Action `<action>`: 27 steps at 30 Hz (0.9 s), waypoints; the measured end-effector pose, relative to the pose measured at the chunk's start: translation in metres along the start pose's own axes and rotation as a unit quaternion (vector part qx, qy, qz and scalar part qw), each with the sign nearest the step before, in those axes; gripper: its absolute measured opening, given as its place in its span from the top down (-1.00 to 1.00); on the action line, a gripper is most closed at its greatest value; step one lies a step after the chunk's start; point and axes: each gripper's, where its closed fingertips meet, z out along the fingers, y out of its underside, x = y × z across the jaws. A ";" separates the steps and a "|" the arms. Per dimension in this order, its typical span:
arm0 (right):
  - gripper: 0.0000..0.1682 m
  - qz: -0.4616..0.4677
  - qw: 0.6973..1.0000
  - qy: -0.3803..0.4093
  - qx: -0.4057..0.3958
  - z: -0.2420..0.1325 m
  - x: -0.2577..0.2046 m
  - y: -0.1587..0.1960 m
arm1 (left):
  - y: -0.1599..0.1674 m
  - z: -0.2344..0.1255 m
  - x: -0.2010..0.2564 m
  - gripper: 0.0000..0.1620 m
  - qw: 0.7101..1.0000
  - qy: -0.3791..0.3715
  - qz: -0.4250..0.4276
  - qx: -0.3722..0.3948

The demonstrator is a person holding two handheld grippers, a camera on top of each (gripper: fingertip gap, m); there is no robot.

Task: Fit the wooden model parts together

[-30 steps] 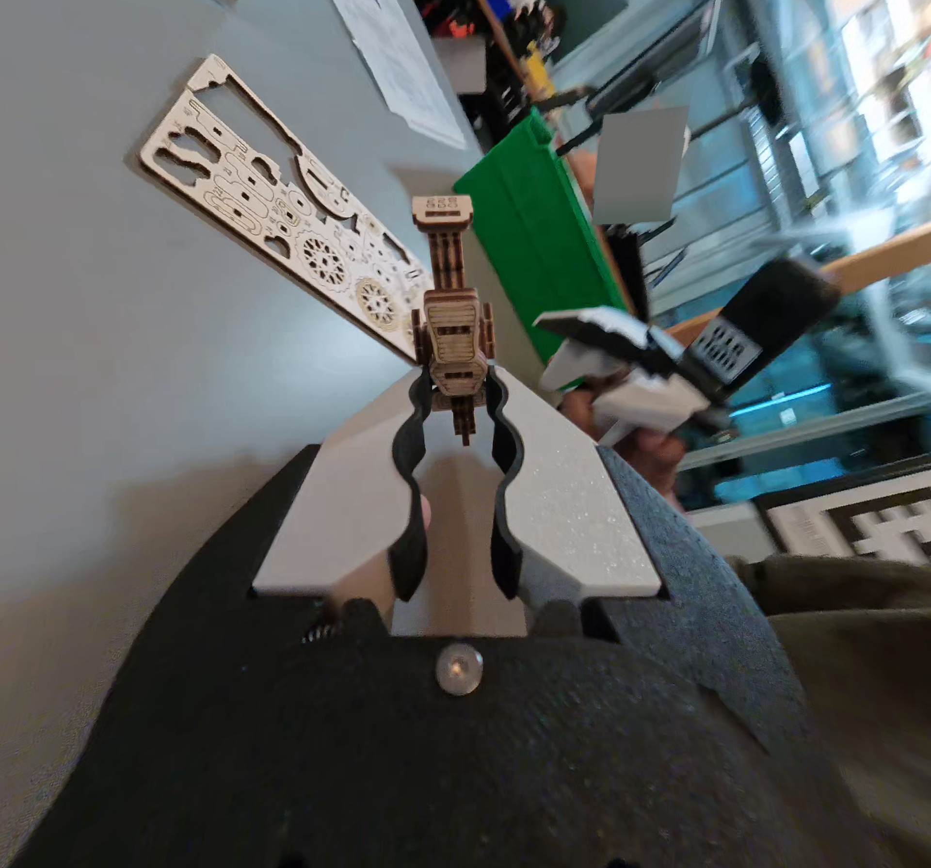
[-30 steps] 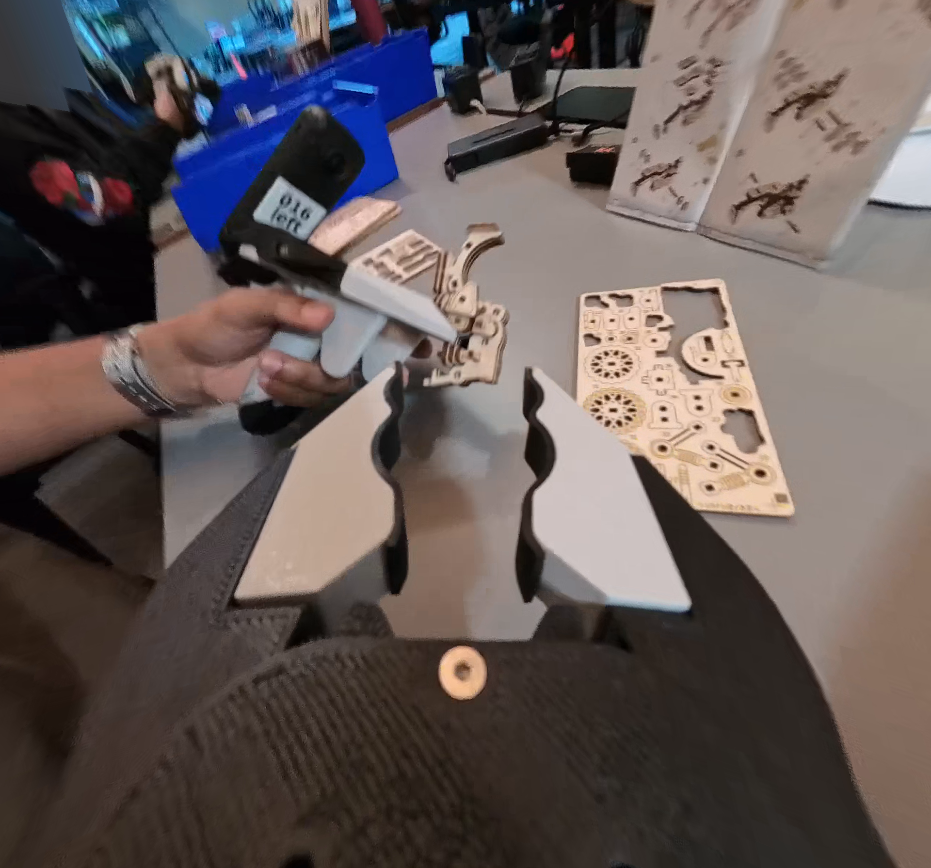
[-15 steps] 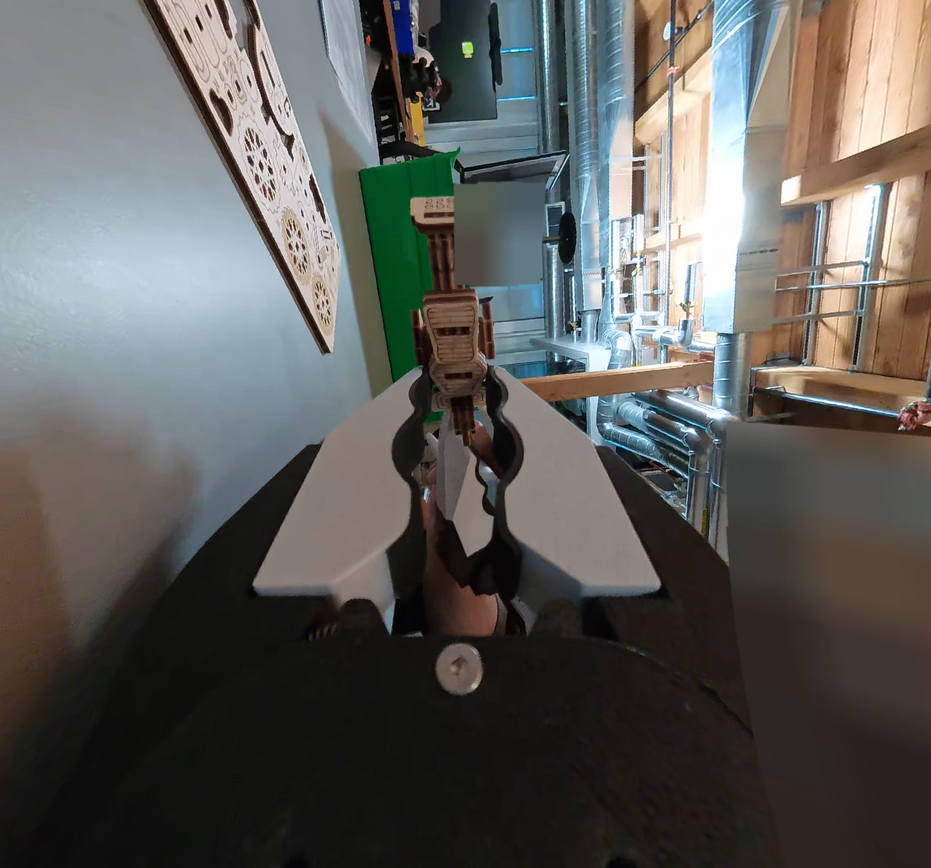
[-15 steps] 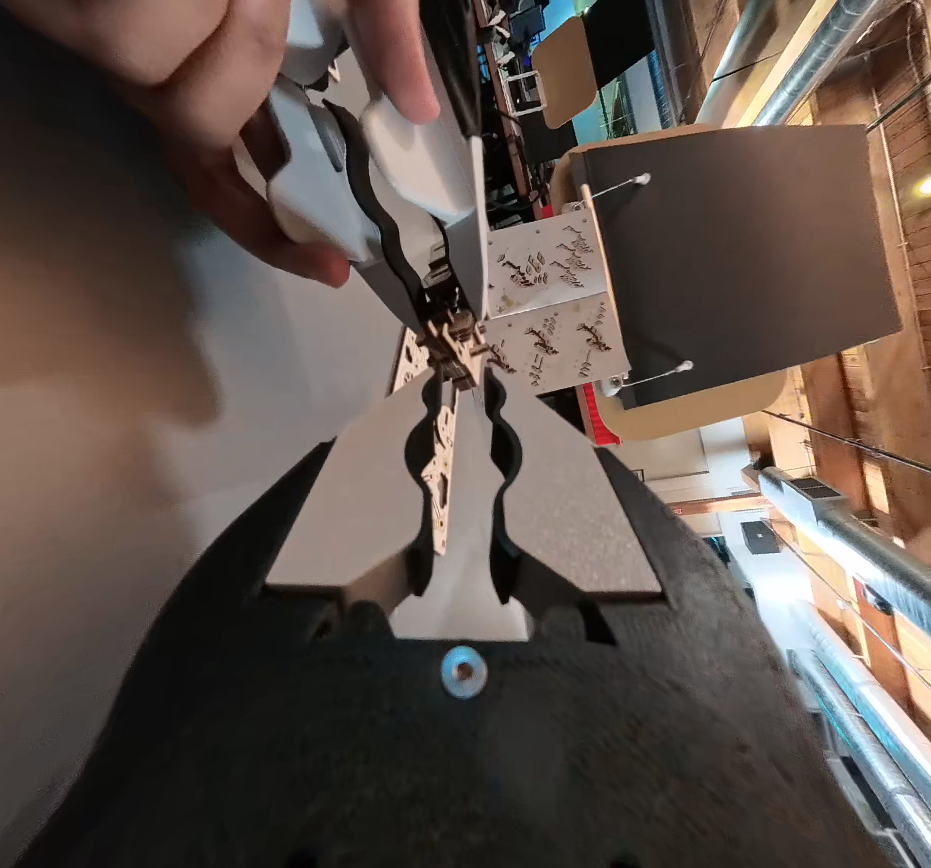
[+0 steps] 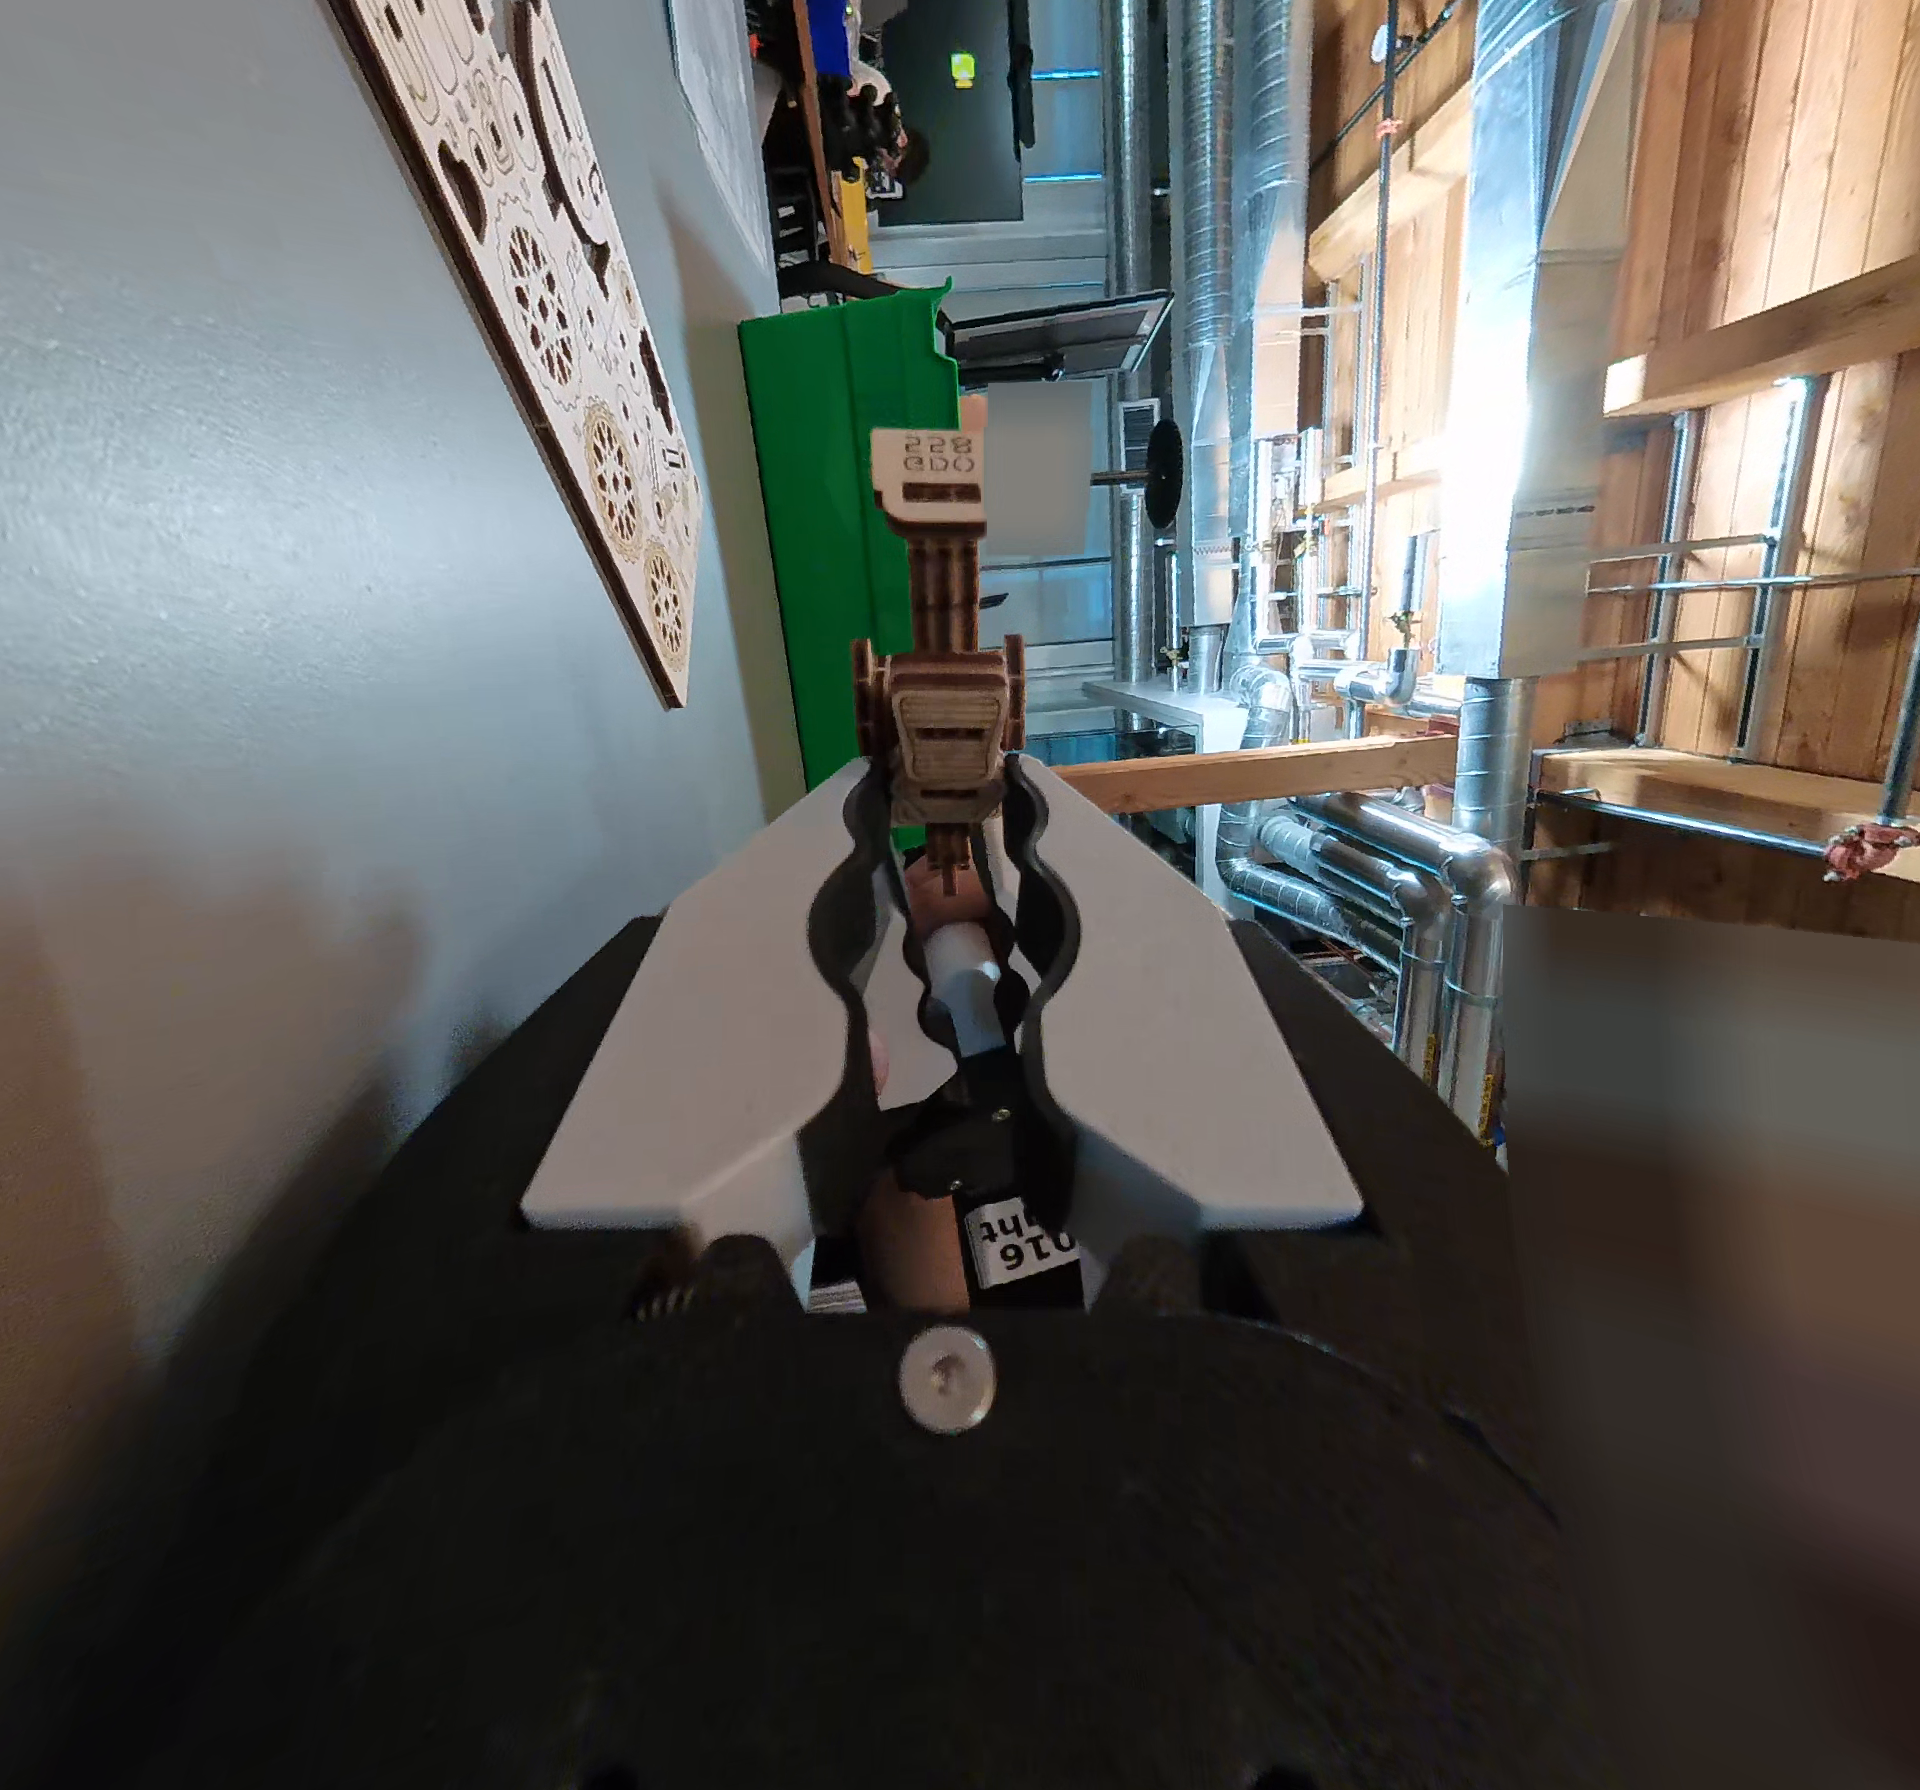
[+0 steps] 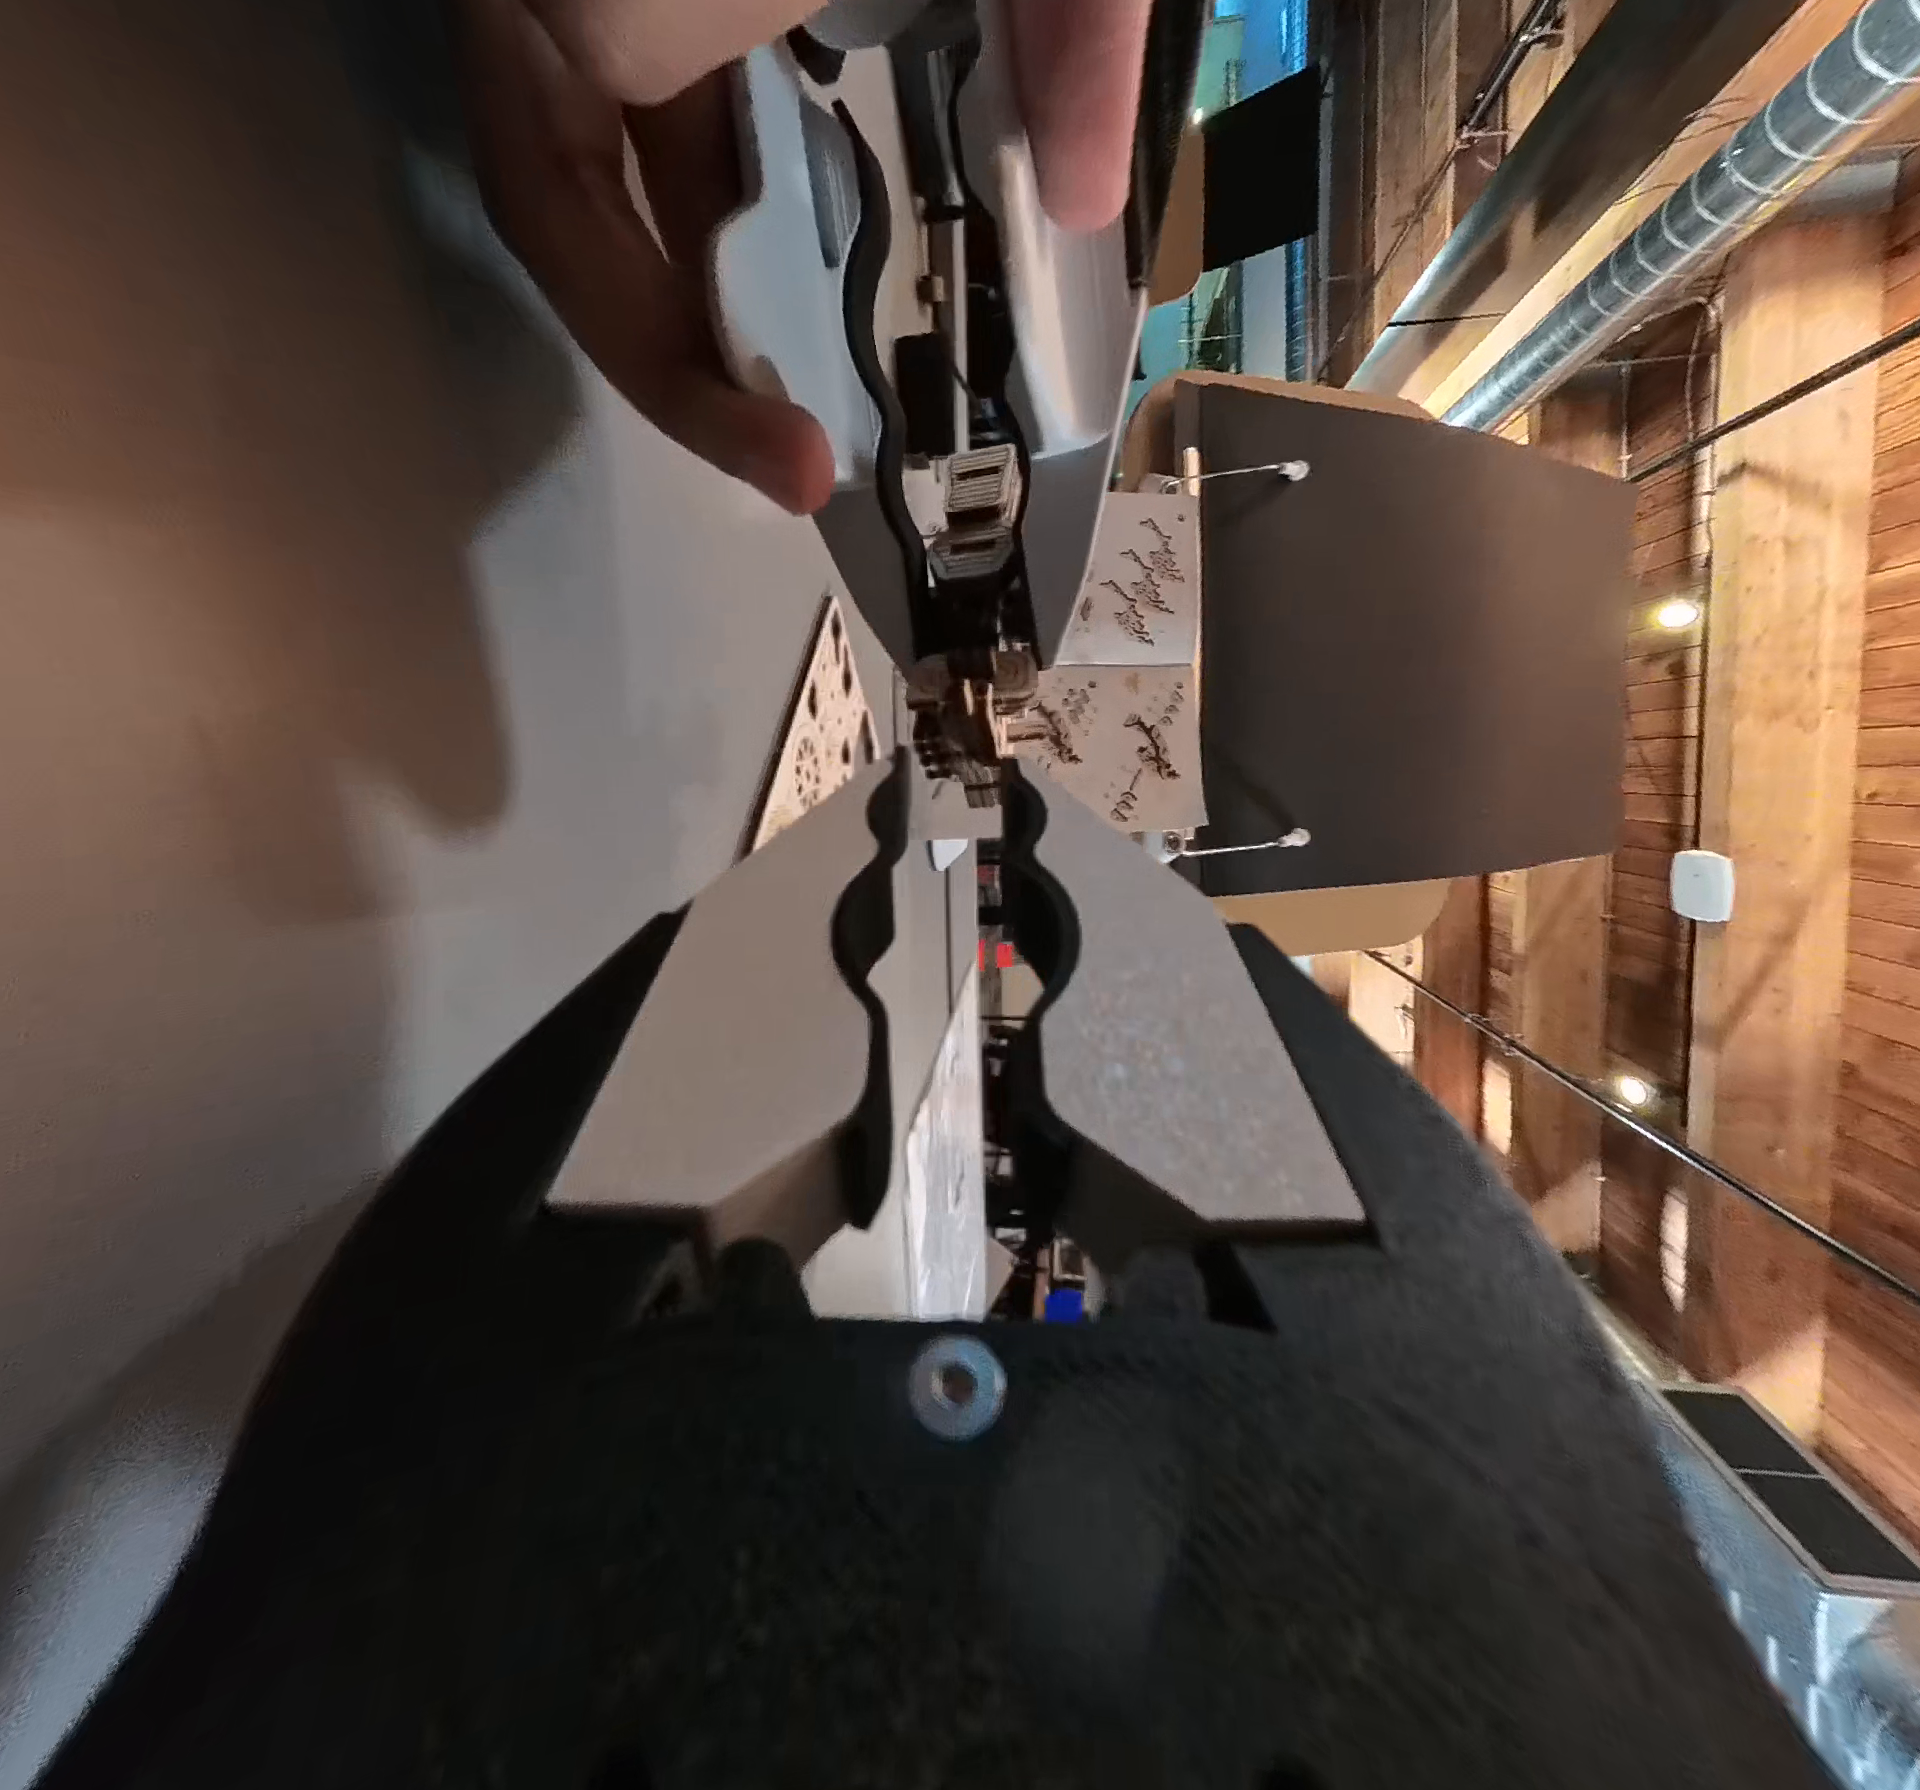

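Since both cameras lie rolled sideways, table (image 5: 260,597): grey, runs up the left edge of each view like a wall.
Model (image 5: 940,701): small brown wooden build with a slatted body and a long neck ending in a pale flat head; held off the table, between the two grippers.
Left gripper (image 5: 943,795): fingers pressed onto the model's lower body from both sides, neck pointing away from the camera.
Left gripper, right wrist view (image 6: 971,639): comes in from above, tips clamped on the model (image 6: 961,722); held by a hand (image 6: 623,78).
Right gripper (image 6: 961,784): fingers drawn near together, tips on either side of the model's lower end; cannot tell whether they touch it.
Right gripper, left wrist view (image 5: 966,982): seen only in part through the gap between the left fingers, facing the left gripper from beyond the model.
Parts sheet (image 5: 520,234): pale wooden sheet lying flat on the table, cut with gears and small shapes, several holes already empty; well apart from the model.
Green bin (image 5: 842,493): stands at the far edge of the table behind the model; inside hidden, contents cannot be told.
Paper (image 5: 707,26): white sheet flat on the table beyond the parts sheet.
Patterned card (image 6: 1132,660): pale, folded, upright on the table behind the model, in front of a black board (image 6: 1403,649).
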 end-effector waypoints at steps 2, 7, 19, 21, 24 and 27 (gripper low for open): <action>0.85 -0.007 1.000 0.012 0.003 -0.001 0.003 0.000 | 0.002 0.000 0.001 0.78 1.000 0.003 0.002 -0.007; 0.91 -0.014 1.000 0.014 0.006 -0.001 0.002 0.000 | 0.007 0.004 -0.001 0.77 0.999 -0.014 0.031 -0.016; 0.91 0.413 0.881 -0.208 0.097 -0.019 -0.003 0.006 | -0.020 -0.018 0.002 0.23 0.986 -0.060 0.158 0.009; 0.92 0.473 0.817 -0.285 0.164 -0.035 -0.003 -0.018 | -0.043 -0.033 0.004 0.34 0.972 -0.086 0.205 0.072; 0.91 0.520 0.746 -0.364 0.200 -0.050 -0.007 -0.038 | -0.070 -0.054 0.013 0.41 0.939 -0.124 0.286 0.144; 0.91 0.532 0.707 -0.435 0.167 -0.053 -0.026 -0.038 | -0.079 -0.062 0.014 0.44 0.919 -0.151 0.330 0.152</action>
